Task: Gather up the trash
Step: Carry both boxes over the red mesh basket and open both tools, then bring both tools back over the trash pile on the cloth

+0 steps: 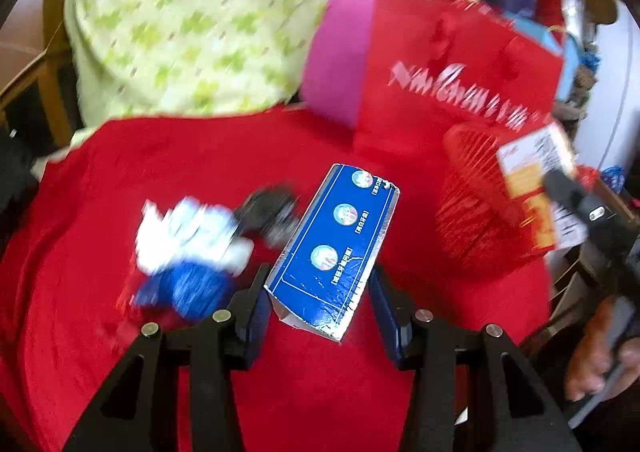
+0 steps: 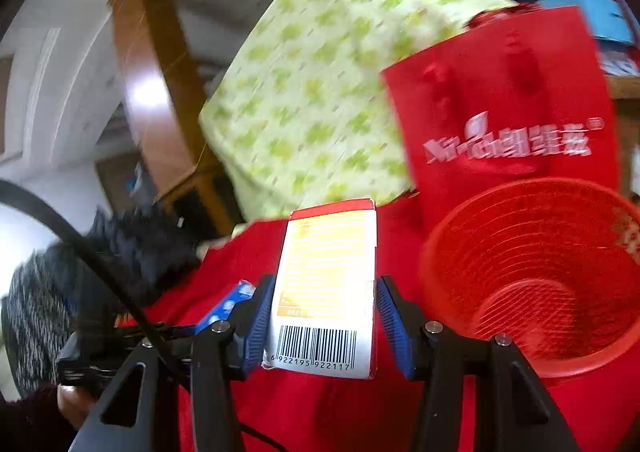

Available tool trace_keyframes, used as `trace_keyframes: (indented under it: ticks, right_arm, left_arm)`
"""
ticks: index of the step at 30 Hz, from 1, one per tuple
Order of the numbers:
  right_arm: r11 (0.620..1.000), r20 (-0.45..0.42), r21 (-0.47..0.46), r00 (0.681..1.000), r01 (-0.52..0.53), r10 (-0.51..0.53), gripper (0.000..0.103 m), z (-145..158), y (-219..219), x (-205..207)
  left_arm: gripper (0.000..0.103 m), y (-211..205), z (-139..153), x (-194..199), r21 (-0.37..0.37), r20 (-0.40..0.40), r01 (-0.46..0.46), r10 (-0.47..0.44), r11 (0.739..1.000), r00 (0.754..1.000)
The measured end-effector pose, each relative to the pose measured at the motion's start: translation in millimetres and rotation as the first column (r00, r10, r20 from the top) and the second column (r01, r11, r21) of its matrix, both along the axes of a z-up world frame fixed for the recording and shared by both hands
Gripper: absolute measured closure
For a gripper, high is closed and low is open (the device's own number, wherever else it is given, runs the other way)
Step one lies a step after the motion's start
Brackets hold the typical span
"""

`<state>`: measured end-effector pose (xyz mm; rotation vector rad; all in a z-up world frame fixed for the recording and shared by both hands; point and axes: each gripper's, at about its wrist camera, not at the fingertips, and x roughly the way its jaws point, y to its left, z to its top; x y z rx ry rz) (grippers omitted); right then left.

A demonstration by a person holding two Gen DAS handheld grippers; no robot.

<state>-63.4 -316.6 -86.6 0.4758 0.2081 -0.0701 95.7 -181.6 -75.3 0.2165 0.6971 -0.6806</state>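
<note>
Left gripper (image 1: 320, 292) clamped on blue carton (image 1: 334, 248) above red cloth (image 1: 120, 352); right gripper (image 2: 324, 316) clamped on orange-and-white carton (image 2: 326, 288) beside red basket (image 2: 532, 276). Both 2 likely light, empty, crushable: grip flat sides gently.

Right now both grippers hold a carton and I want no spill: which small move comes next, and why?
Probably carry the right gripper with its orange-and-white carton right, over the red basket, then open. The basket sits open-mouthed just beside it; the left gripper with the blue carton is farther off.
</note>
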Motion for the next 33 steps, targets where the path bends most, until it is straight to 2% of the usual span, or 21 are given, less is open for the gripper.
trace_keyframes:
  ticks: [4, 8, 12, 16, 19, 20, 24, 27, 30, 33]
  right_arm:
    - [0.986, 0.032, 0.074, 0.988, 0.15, -0.153, 0.049, 3, -41, -24]
    - [0.954, -0.002, 0.157, 0.966, 0.256, -0.259, 0.049, -6, -79, -39]
    - [0.928, -0.064, 0.209, 0.952, 0.307, -0.3, 0.048, -19, -104, -42]
    - [0.897, -0.086, 0.269, 0.936, 0.351, -0.34, 0.045, -28, -128, -50]
    - [0.887, -0.083, 0.281, 0.93, 0.367, -0.358, 0.034, -31, -134, -58]
    - [0.887, -0.075, 0.279, 0.929, 0.368, -0.362, 0.031, -32, -133, -61]
    - [0.897, -0.043, 0.262, 0.933, 0.356, -0.357, 0.03, -26, -127, -61]
    - [0.92, 0.029, 0.221, 0.94, 0.325, -0.339, 0.03, -15, -111, -62]
    - [0.952, 0.099, 0.145, 0.954, 0.268, -0.283, 0.03, -2, -87, -57]
    - [0.978, 0.154, 0.077, 0.967, 0.193, -0.203, 0.031, 10, -58, -48]
  left_arm:
    - [0.054, -48, 32, -6, -0.049, 0.03, 0.073, -0.072, 0.996, 0.997]
    - [0.053, -100, 45, -12, -0.061, 0.043, 0.146, -0.144, 0.987, 0.989]
    - [0.053, -147, 40, -16, -0.052, 0.026, 0.206, -0.205, 0.977, 0.978]
    - [0.051, -182, 26, -14, -0.035, -0.017, 0.231, -0.232, 0.972, 0.973]
    - [0.041, -195, 17, -13, -0.011, -0.041, 0.222, -0.222, 0.975, 0.974]
    - [0.041, -195, 15, -14, -0.015, -0.046, 0.221, -0.222, 0.975, 0.974]
    - [0.039, -183, 14, -19, -0.017, -0.039, 0.207, -0.207, 0.978, 0.978]
    - [0.039, -162, 17, -24, -0.028, -0.016, 0.189, -0.189, 0.982, 0.982]
    - [0.038, -130, 19, -28, -0.022, 0.003, 0.143, -0.143, 0.99, 0.99]
    - [0.038, -84, 15, -29, -0.03, -0.011, 0.082, -0.083, 0.996, 0.997]
